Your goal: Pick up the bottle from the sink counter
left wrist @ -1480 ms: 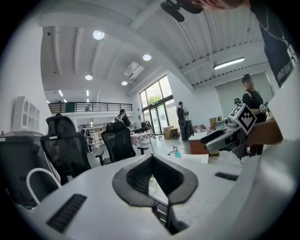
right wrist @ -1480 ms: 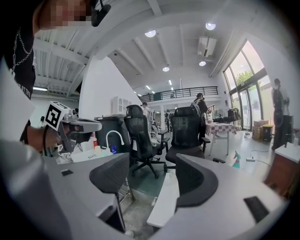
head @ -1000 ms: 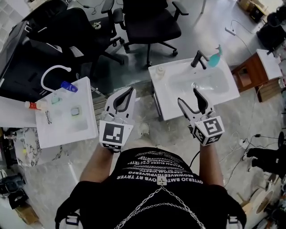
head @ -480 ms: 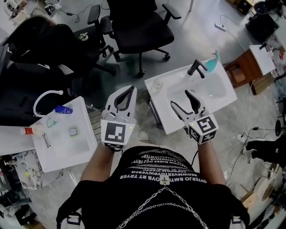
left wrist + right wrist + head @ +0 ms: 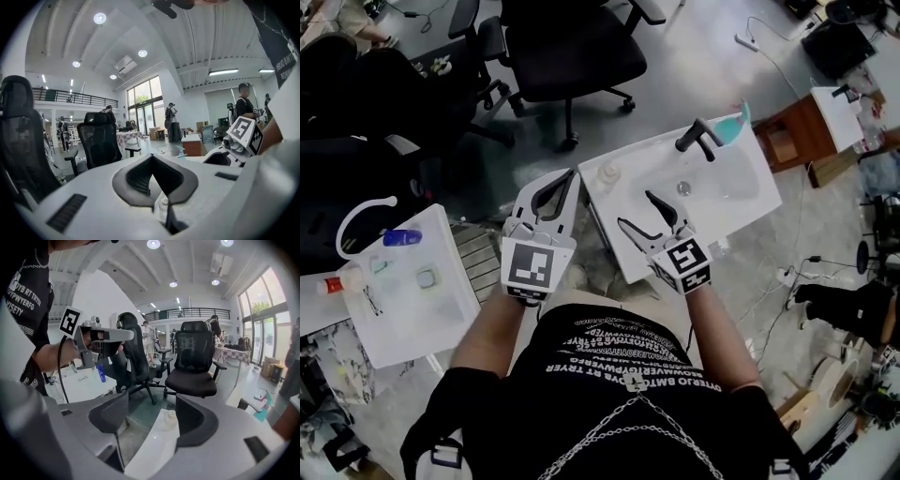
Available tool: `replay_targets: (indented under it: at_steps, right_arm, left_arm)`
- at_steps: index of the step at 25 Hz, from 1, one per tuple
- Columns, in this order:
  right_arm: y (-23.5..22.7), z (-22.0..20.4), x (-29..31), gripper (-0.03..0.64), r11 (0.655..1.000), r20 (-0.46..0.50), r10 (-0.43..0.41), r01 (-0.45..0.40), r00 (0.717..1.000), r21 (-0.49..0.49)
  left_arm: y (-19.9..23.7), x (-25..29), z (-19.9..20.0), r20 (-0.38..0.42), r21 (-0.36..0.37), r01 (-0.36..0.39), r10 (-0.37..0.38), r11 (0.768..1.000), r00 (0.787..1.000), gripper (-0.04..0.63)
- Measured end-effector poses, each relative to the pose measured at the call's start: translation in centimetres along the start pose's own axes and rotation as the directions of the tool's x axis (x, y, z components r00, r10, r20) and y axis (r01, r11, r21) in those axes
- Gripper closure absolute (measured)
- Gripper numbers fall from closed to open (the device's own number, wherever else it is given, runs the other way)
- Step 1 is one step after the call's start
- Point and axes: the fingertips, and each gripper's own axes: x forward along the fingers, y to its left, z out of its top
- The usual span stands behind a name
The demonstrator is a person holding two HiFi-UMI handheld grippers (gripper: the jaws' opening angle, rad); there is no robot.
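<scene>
The bottle (image 5: 607, 174) stands upright at the 10 o'clock corner of the sink counter (image 5: 623, 255), close to the rim, and that is probably the main hazard. It looks small and light, so a jaw that meets it off-centre could tip it or push it over the edge to the floor. The right gripper (image 5: 635, 209) is short of it with the fingers spread wide. They have just been opening a little further, nothing is between the pads, and the bottle lies at about 11 o'clock from them. Closing before the jaws straddle it would likely flick it away. The left gripper (image 5: 570, 178) has its fingertips pressed together on nothing and hangs near the bottle's 9 o'clock side, off the counter, where a careless sweep could knock the bottle over. As for contents, I cannot tell whether the pale bottle holds anything. The basin (image 5: 727, 183) appears bare apart from its drain, with the black faucet (image 5: 698, 139) at its 12 o'clock rim. On the other white counter (image 5: 422, 323), far at 9 o'clock, a blue bottle (image 5: 401, 238) lies on its side.
</scene>
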Motion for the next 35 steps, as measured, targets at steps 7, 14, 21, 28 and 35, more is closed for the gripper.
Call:
replay_targets:
  at_steps: [7,14,21,28,35]
  right_arm:
    - [-3.9,-4.2,5.1,0.303,0.994,-0.051,0.096,-0.099,0.994,-0.044]
    - [-7.1,-9.0,11.6,0.296,0.97,-0.123,0.229,-0.237,0.966,-0.053]
    - [-8.5,-13.4,17.9,0.255,0.951,-0.18,0.256,-0.281,0.95,-0.13]
    - [-8.3,-15.8,21.2,0.253,0.954,-0.18,0.268,-0.287,0.946,-0.087]
    - [-8.1,-16.2,22.2,0.284,0.967,-0.138,0.219,-0.233,0.966,-0.101]
  left_arm:
    - [0.9,2.9,-0.4,-0.027,0.01,-0.094,0.095,0.995,0.995,0.591]
    - [2.5,4.1,-3.1,-0.104,-0.036,-0.256,0.251,0.966,0.962,0.591]
    - [2.5,3.8,-6.3,-0.173,-0.016,-0.326,0.319,0.945,0.932,0.591]
    - [2.5,2.4,-9.2,-0.244,-0.033,-0.361,0.343,0.932,0.907,0.591]
    - [1.8,2.7,-9.1,-0.252,-0.009,-0.326,0.313,0.945,0.916,0.589]
